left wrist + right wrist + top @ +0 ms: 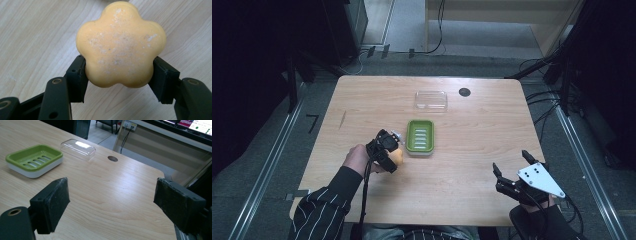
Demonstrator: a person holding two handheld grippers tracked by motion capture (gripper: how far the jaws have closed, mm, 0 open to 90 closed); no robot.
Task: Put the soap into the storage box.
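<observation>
I find the left gripper (pixel 119 75) clamped on the flower-shaped orange soap (pixel 121 45), held just beside the green soap dish (pixel 420 136); I would carry it level over the slotted tray and lower before releasing. The right gripper (pixel 111 205) rests with jaws apart, and its view alone shows the dish's drain slots and the clear lid (pixel 78 149) behind.

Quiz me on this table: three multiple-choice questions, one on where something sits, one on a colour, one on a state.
1. Where is the clear plastic lid?
A. beyond the dish
B. on the dish
C. on the floor

2. What colour is the ridged plastic soap dish?
A. red
B. green
C. blue

3. What are the left tongs doing?
A. hanging open
B. gripping the lid
C. gripping the yellow flower-shaped soap

Answers: 1 A, lid lies farther up the table; 2 B, green tray on white base; 3 C, pads press its sides.
</observation>
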